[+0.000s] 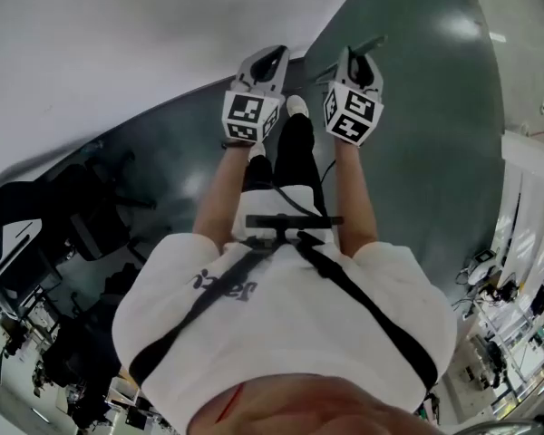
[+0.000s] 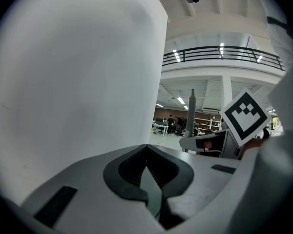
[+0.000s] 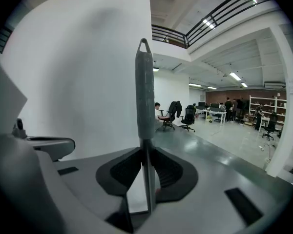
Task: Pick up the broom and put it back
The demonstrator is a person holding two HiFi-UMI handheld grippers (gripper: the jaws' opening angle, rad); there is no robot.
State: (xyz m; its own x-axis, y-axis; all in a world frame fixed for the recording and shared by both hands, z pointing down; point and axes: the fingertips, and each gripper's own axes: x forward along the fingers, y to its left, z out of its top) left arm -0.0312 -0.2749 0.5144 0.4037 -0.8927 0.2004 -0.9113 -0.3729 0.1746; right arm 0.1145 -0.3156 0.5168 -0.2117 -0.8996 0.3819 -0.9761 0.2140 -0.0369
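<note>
Both forearms (image 1: 219, 193) out ahead of the torso, roughly parallel, grippers pointing forward. Right gripper (image 3: 145, 152) clamped on the broom handle (image 3: 145, 91), which stands upright between its pads. Left gripper (image 2: 146, 150) sits just left of the broom handle, level with the right gripper, jaws together with nothing between them.

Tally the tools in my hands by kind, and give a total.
Tongs: 2 (left tongs, empty; right tongs, closed on the handle)
Broom handle: 1 (grey broom handle, upright between the right tongs)
Total: 3
</note>
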